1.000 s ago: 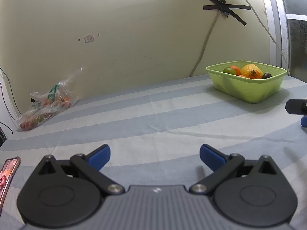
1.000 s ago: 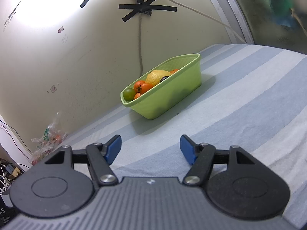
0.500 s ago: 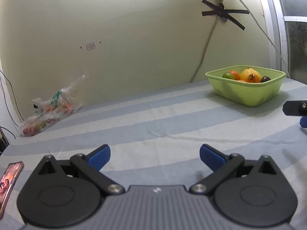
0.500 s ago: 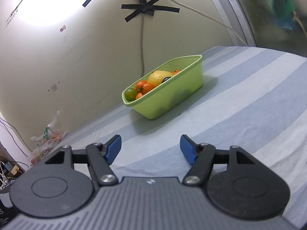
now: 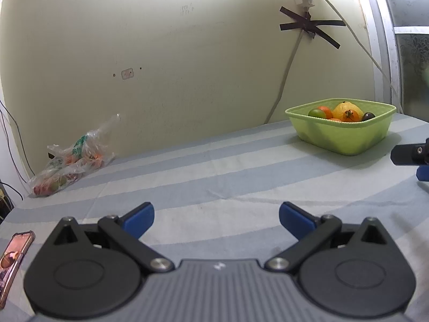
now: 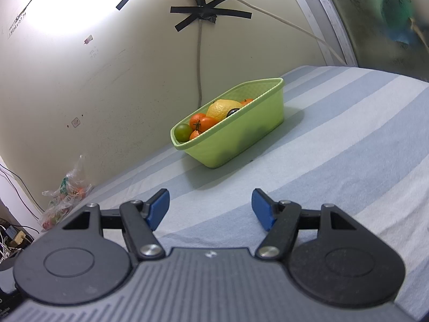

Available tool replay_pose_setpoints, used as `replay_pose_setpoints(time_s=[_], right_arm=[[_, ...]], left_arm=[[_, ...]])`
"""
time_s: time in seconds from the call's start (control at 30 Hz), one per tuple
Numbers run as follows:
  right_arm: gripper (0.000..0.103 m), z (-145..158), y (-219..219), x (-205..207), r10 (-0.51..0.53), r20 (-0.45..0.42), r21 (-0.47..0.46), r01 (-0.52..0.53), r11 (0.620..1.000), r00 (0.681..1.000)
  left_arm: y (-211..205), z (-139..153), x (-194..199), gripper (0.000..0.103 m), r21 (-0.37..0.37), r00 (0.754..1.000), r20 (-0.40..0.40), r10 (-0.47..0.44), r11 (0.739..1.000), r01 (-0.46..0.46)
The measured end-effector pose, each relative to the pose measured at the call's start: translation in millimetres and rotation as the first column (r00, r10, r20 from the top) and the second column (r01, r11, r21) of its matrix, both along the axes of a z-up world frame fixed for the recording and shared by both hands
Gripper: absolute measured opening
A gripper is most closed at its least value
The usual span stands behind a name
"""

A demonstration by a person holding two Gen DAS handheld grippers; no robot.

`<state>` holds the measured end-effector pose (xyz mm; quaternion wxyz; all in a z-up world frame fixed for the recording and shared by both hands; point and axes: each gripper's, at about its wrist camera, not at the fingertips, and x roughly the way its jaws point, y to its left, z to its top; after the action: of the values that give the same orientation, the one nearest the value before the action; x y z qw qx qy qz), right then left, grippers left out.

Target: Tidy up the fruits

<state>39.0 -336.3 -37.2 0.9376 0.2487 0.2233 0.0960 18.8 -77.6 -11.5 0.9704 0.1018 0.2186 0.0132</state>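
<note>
A light green basket [image 5: 346, 136] stands on the striped cloth at the far right, also in the right wrist view [image 6: 241, 139]. It holds a yellow citrus [image 6: 222, 108], orange tomatoes [image 6: 205, 123], a green tomato [image 6: 182, 132] and a dark fruit [image 6: 233, 112]. My left gripper [image 5: 216, 217] is open and empty above the cloth, well short of the basket. My right gripper [image 6: 210, 209] is open and empty, in front of the basket. Its finger shows at the right edge of the left wrist view [image 5: 410, 154].
A clear plastic bag with more fruit [image 5: 71, 163] lies by the wall at the far left, also in the right wrist view [image 6: 65, 197]. A phone [image 5: 13, 257] lies at the near left. A cable [image 5: 284, 80] hangs down the wall behind the basket.
Both grippers have tilted up and drawn back a little, so the basket sits lower and farther in each view. Both stay open and empty.
</note>
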Motion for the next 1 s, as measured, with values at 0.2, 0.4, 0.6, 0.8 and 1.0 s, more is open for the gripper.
replay_pose_setpoints(time_s=[0.2, 0.4, 0.6, 0.8, 1.0], right_arm=[[0.07, 0.5, -0.8, 0.4, 0.004, 0.003, -0.003, -0.004, 1.0, 1.0], [0.072, 0.2, -0.7, 0.4, 0.003, 0.004, -0.003, -0.003, 1.0, 1.0], [0.073, 0.6, -0.8, 1.3, 0.005, 0.005, -0.005, -0.005, 1.0, 1.0], [0.073, 0.4, -0.7, 1.1, 0.006, 0.006, -0.004, -0.006, 1.0, 1.0], [0.073, 0.3, -0.6, 1.0, 0.006, 0.006, -0.005, -0.006, 1.0, 1.0]], left_arm=[[1.2, -0.9, -0.3, 0.103, -0.014, 1.0, -0.001, 0.004, 1.0, -0.004], [1.5, -0.8, -0.9, 0.103, -0.017, 1.0, -0.002, -0.001, 1.0, 0.001], [2.8, -0.6, -1.4, 0.103, -0.026, 1.0, -0.002, 0.005, 1.0, -0.005], [1.3, -0.5, -1.6, 0.103, -0.023, 1.0, -0.004, 0.0, 1.0, 0.0], [1.9, -0.6, -0.2, 0.103, -0.02, 1.0, -0.012, -0.001, 1.0, 0.001]])
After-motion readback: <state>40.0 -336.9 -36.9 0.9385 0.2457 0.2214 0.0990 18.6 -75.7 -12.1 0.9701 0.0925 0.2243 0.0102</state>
